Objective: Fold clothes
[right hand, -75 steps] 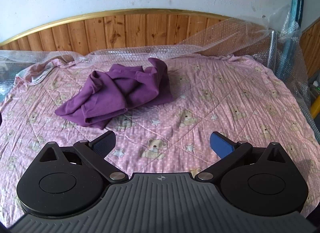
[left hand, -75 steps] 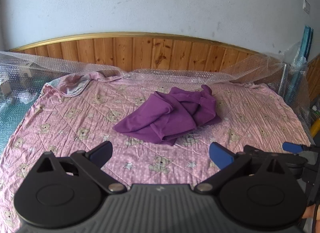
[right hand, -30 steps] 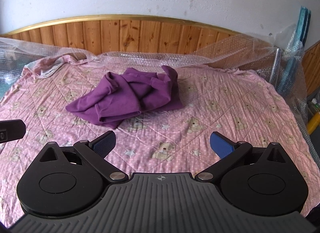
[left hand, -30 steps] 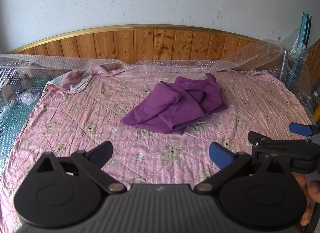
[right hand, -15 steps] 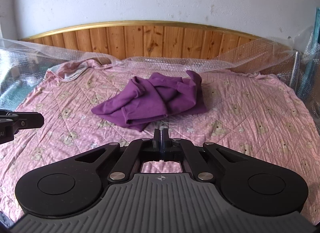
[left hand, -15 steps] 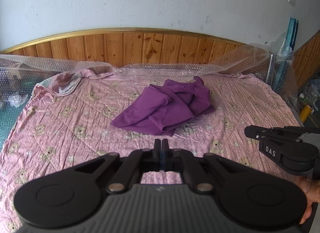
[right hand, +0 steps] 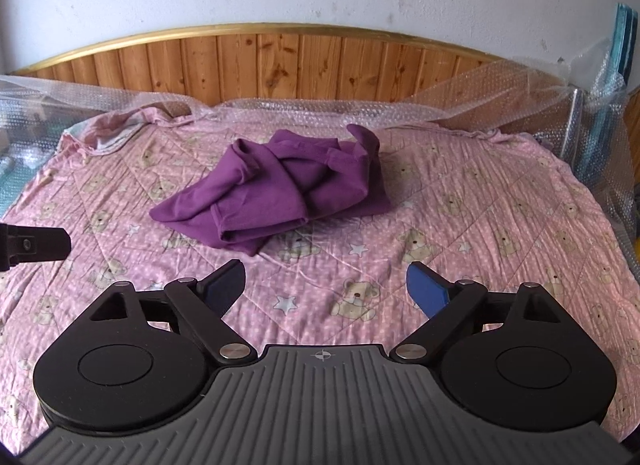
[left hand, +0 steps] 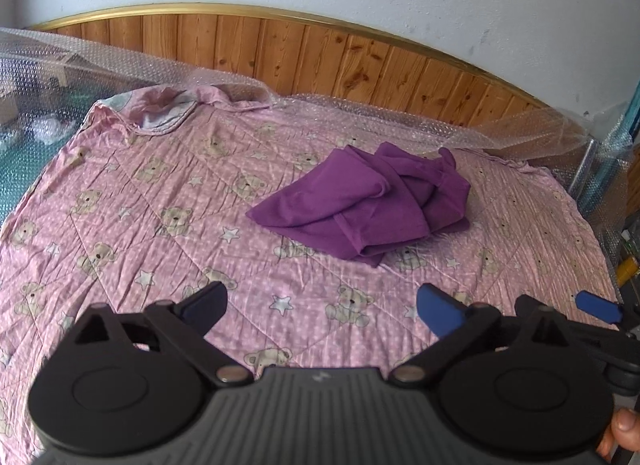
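A crumpled purple garment (left hand: 360,209) (right hand: 276,193) lies bunched in the middle of a bed with a pink teddy-bear quilt (left hand: 160,225) (right hand: 500,225). My left gripper (left hand: 322,311) hovers open over the near part of the quilt, well short of the garment, with nothing between its blue-padded fingers. My right gripper (right hand: 326,289) is likewise open and empty, a little nearer the garment's front corner. The right gripper's blue fingertip (left hand: 598,307) shows at the right edge of the left wrist view. A black part of the left gripper (right hand: 32,245) juts in at the left edge of the right wrist view.
A wooden headboard (left hand: 320,53) (right hand: 320,65) with a gold rim runs behind the bed against a white wall. Bubble wrap (left hand: 80,65) (right hand: 520,93) is draped along the head and both sides. A fingertip of a hand (left hand: 624,431) shows at the lower right.
Both grippers were shut half a second ago and now stand open again. Both views have shifted slightly, with the garment still lying untouched.
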Demonstrator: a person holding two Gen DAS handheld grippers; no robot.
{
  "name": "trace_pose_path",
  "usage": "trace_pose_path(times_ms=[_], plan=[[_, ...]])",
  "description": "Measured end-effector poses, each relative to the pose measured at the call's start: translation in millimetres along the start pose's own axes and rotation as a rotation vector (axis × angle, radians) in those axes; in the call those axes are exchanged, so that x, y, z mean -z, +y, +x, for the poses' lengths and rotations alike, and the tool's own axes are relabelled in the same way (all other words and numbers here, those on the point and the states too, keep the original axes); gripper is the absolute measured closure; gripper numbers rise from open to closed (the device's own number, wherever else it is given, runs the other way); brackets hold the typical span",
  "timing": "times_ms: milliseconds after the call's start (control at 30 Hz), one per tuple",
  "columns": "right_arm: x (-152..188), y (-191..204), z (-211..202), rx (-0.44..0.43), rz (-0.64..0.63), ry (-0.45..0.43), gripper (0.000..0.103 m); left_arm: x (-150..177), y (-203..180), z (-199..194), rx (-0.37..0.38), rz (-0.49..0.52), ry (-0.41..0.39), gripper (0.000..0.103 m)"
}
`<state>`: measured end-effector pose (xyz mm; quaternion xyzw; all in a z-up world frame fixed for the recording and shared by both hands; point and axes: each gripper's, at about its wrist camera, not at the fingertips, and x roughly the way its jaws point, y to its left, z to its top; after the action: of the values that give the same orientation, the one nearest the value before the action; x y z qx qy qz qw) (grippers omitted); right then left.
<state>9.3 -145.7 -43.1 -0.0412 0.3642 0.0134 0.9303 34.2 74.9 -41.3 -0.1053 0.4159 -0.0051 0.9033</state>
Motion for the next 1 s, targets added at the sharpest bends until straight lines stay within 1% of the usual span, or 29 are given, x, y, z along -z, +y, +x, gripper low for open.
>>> trace_pose_path(times_ms=[167, 367, 433, 567, 667, 733, 767, 800, 833, 867, 900, 933, 967, 1000], plan=[[-4, -9, 32, -0.010, 0.007, 0.040, 0.011, -20, -9, 30, -0.036, 0.010, 0.014, 0.000], [-13, -35, 96, -0.048, 0.051, 0.108, 0.010, -53, -26, 86, -0.100, 0.058, 0.037, 0.000], [-23, -47, 122, -0.063, 0.075, 0.115, 0.010, -65, -33, 109, -0.118, 0.072, 0.046, 0.000], [-52, -71, 175, -0.113, 0.097, 0.098, 0.009, -88, -50, 161, -0.125, 0.100, 0.056, 0.000], [-75, -81, 221, -0.149, 0.095, 0.083, 0.009, -96, -66, 200, -0.141, 0.130, 0.063, 0.000], [-87, -81, 255, -0.191, 0.071, 0.084, 0.011, -100, -73, 226, -0.154, 0.141, 0.068, 0.001], [-92, -80, 272, -0.212, 0.059, 0.085, 0.022, -102, -75, 237, -0.161, 0.138, 0.073, 0.006], [-95, -79, 288, -0.238, 0.049, 0.109, 0.048, -104, -73, 245, -0.151, 0.130, 0.083, 0.025], [-96, -77, 303, -0.264, 0.041, 0.136, 0.065, -107, -70, 250, -0.136, 0.120, 0.095, 0.051], [-98, -76, 313, -0.281, 0.035, 0.160, 0.098, -109, -67, 256, -0.121, 0.111, 0.106, 0.064], [-101, -78, 310, -0.297, 0.036, 0.134, 0.097, -114, -61, 253, -0.133, 0.098, 0.100, 0.094], [-103, -80, 305, -0.313, 0.038, 0.102, 0.098, -120, -55, 248, -0.153, 0.084, 0.089, 0.095], [-106, -83, 300, -0.329, 0.039, 0.069, 0.099, -125, -46, 239, -0.150, 0.067, 0.074, 0.095], [-114, -92, 286, -0.345, 0.077, 0.029, 0.100, -131, -38, 230, -0.140, 0.049, 0.059, 0.095]])
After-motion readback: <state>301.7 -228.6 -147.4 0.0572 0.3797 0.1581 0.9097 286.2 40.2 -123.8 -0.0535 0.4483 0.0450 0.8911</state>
